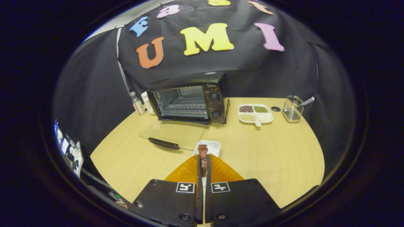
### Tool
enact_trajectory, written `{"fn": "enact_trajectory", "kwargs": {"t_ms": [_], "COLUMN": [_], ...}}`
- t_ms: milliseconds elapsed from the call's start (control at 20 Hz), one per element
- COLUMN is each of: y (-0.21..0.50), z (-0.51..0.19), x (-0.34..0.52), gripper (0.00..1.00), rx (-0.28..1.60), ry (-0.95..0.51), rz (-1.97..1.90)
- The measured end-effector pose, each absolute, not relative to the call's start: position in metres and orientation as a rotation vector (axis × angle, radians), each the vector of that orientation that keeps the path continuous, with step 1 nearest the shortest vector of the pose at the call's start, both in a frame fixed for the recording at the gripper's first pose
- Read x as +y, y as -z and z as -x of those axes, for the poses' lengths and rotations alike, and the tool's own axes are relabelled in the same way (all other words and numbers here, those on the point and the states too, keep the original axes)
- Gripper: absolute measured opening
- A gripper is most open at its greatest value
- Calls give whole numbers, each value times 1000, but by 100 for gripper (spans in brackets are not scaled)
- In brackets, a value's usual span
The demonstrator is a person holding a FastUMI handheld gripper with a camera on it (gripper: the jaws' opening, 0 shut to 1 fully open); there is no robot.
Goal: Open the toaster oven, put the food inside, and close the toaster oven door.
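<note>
The claw point(203, 157) pinches the small, light, probably soft food point(203, 154) at mid-length, near the surface's front edge.

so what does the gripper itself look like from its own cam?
The gripper has two flat black plates at its base, each held by screws and carrying a square black-and-white marker tag near the inner edge. Ahead of the plates, two ribbed fingers taper to a narrow tip. No cables visible.
</note>
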State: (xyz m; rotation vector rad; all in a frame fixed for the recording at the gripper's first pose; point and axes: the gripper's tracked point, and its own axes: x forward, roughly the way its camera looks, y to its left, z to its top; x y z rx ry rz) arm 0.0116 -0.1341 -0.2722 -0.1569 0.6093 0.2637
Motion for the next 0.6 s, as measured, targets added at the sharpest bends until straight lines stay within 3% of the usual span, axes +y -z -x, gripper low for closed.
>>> {"fn": "enact_trajectory", "kwargs": {"t_ms": [600], "y": [245], "z": [-5], "x": [-37], "gripper": [6], "rx": [366], "ry": [-294], "rz": [451]}}
